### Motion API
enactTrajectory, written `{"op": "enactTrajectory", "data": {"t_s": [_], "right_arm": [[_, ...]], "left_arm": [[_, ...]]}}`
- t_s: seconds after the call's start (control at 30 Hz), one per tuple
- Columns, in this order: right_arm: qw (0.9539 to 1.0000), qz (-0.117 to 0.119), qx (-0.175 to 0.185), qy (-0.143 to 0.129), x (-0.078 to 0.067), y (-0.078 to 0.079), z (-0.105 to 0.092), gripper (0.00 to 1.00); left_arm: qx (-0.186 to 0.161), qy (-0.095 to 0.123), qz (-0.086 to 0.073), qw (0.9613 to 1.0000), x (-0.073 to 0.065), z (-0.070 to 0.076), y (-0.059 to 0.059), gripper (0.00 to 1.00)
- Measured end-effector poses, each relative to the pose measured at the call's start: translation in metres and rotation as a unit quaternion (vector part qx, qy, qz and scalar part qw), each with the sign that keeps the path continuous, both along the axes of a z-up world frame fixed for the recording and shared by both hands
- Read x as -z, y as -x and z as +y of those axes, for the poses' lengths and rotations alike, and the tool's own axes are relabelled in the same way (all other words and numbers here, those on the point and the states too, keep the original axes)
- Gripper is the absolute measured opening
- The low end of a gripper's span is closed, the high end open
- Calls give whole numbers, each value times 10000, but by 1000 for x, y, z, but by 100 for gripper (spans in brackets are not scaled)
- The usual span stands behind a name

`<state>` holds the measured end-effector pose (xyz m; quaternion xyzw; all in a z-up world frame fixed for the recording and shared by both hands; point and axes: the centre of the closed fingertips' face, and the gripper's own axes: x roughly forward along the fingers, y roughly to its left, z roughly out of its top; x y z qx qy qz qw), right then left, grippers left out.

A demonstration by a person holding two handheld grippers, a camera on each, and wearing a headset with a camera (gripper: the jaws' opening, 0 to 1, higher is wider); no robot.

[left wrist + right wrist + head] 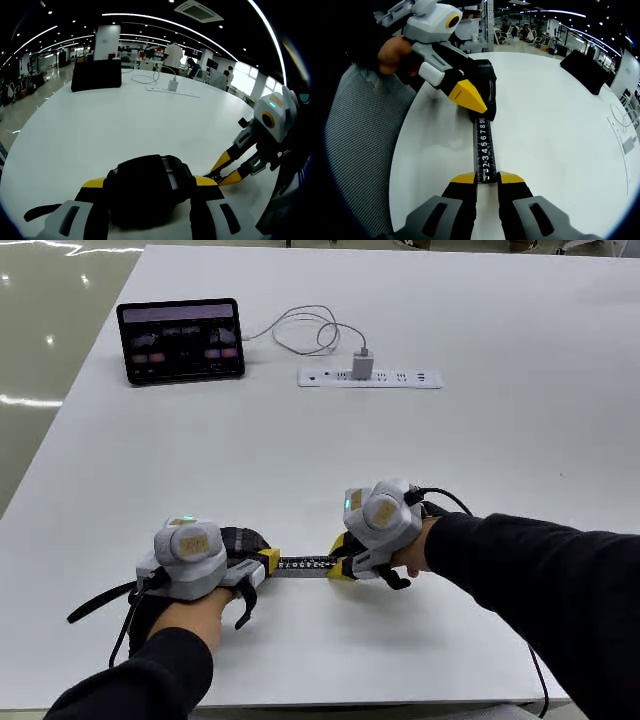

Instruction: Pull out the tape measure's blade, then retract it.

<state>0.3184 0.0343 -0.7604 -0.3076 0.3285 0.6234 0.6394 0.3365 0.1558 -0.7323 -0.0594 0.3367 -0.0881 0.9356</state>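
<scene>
at the near edge of the white tabletop (400,440) the left gripper (265,562) clamps its jaws on the black tape measure case (482,85) and the right gripper (487,177) pinches its jaws shut on the tip of the numbered grey metal blade (484,145), so the pull should run straight right and level, with the case held planted.

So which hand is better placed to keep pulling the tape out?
Right. The right hand-held gripper pinches the tip of the blade, with a short stretch drawn out, while the left hand-held gripper clamps the black case and anchors it.
</scene>
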Motion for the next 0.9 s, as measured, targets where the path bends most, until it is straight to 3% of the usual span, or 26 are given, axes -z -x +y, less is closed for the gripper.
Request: {"op": "enactTrajectory", "data": {"t_s": [0.9], "right_arm": [[9999, -14, -13, -101, -1, 1, 14, 11]], "left_arm": [[-1, 38, -2, 10000, 0, 0, 0, 61]]}}
